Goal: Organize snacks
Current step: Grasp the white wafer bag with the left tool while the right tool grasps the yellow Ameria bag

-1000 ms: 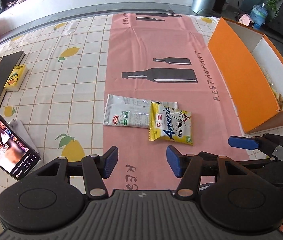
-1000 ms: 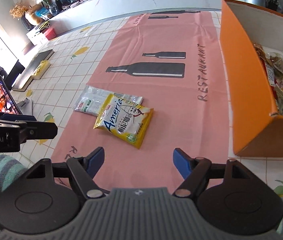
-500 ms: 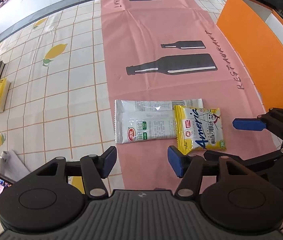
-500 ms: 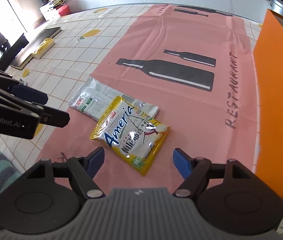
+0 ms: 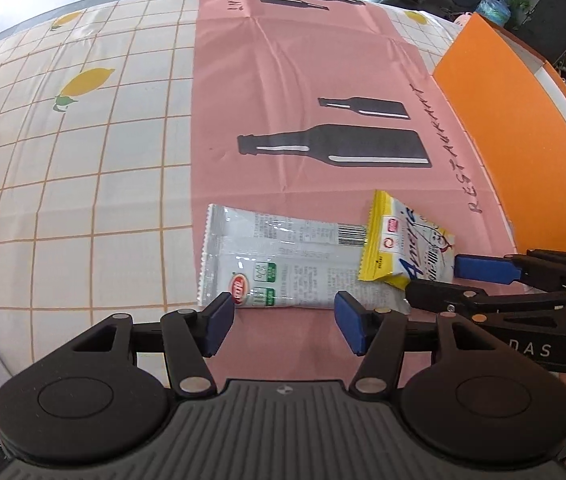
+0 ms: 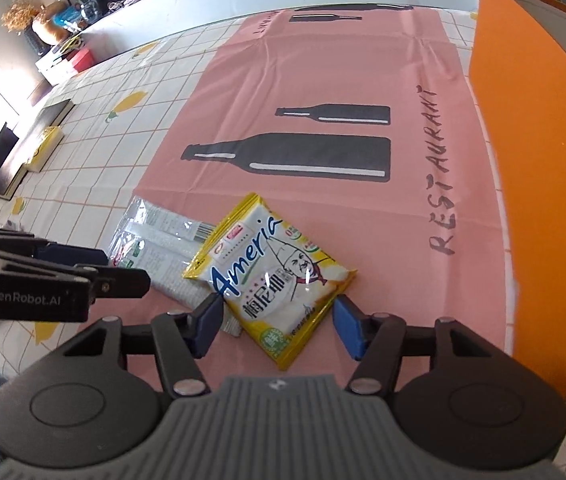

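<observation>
Step in hand: pickup of two overlapping packets on the pink runner. Right tongs [image 6: 277, 326] closing, pads straddling the glossy yellow packet [image 6: 271, 280], not yet pressing. Left tongs [image 5: 283, 322] closing, empty, near the crinkly white packet [image 5: 279, 266]. Next: pinch, lift, carry to the rigid orange box [image 6: 539, 152] at 2 o'clock.

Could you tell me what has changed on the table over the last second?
Both claws came down toward the packets: the left claw nears the white packet, and the right claw, closing, now straddles the yellow packet without gripping. Packets and orange box stayed put.
</observation>
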### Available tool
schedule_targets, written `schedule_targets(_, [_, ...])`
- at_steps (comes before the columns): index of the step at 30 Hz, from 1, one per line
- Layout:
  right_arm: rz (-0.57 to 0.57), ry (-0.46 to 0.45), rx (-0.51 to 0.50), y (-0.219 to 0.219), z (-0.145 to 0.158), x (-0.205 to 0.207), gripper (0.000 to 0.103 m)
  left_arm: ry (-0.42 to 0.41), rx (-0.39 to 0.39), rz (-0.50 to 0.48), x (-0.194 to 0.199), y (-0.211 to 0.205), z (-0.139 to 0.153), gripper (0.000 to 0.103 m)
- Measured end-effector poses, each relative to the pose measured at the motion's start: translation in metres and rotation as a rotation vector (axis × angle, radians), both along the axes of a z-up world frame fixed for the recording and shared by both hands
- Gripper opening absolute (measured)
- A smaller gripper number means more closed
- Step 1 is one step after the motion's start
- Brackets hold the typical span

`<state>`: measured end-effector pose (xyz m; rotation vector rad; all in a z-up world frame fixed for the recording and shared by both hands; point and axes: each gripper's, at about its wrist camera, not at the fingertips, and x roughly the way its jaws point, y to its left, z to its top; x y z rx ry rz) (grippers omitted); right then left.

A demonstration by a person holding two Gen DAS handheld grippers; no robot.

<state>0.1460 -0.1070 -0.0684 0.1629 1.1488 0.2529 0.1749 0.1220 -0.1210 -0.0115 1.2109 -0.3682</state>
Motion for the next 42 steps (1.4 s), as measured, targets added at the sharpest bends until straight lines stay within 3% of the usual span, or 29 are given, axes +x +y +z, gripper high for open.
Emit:
schedule_targets(2, [-0.017,0.007,0.029,-0.003,0.001,-0.002,0.056,0.012,-0.024,-0.020,-0.004,-0.006,-0.001,0.066])
schedule_targets(5, [-0.028,0.019,0.072,-0.007,0.003,-0.007,0.051,0.039,-0.052,-0.048,-0.011,-0.014,-0.006,0.053])
schedule_targets(11, [0.004,-0.019,0.044,-0.015,0.011,-0.018,0.052,0.015,-0.051,-0.092,-0.019,-0.018,-0.002,0.055])
schedule_targets(16, [0.213,-0.112,-0.067,0.001,0.018,-0.012,0.070,-0.049,0.009,-0.085,-0.017,-0.012,0.009,0.064])
schedule_targets(18, [0.315,-0.140,-0.130,0.010,0.018,-0.008,0.071,-0.054,0.033,-0.074,-0.015,-0.009,0.010,0.067])
schedule_targets(20, [0.402,-0.177,-0.177,0.018,0.017,-0.004,0.080,-0.054,0.049,-0.064,-0.012,-0.006,0.010,0.068])
schedule_targets(25, [0.502,-0.183,-0.195,0.025,0.013,0.010,0.081,-0.074,0.082,-0.085,-0.010,-0.004,0.007,0.069])
schedule_targets(27, [0.504,-0.172,-0.184,0.026,0.010,0.014,0.076,-0.089,0.090,-0.098,-0.009,-0.004,0.006,0.073])
schedule_targets(29, [0.494,-0.153,-0.176,0.025,0.007,0.015,0.063,-0.089,0.101,-0.104,-0.006,-0.003,0.005,0.073])
schedule_targets(32, [0.447,-0.138,-0.151,0.021,0.006,0.013,0.056,-0.075,0.098,-0.097,-0.003,-0.001,0.001,0.074])
schedule_targets(36, [0.343,-0.110,-0.107,0.013,0.008,0.009,0.053,-0.053,0.066,-0.096,-0.003,-0.001,-0.003,0.074])
schedule_targets(42, [0.171,-0.081,-0.119,-0.003,0.011,-0.007,0.052,-0.039,0.004,-0.091,-0.006,-0.007,-0.005,0.074])
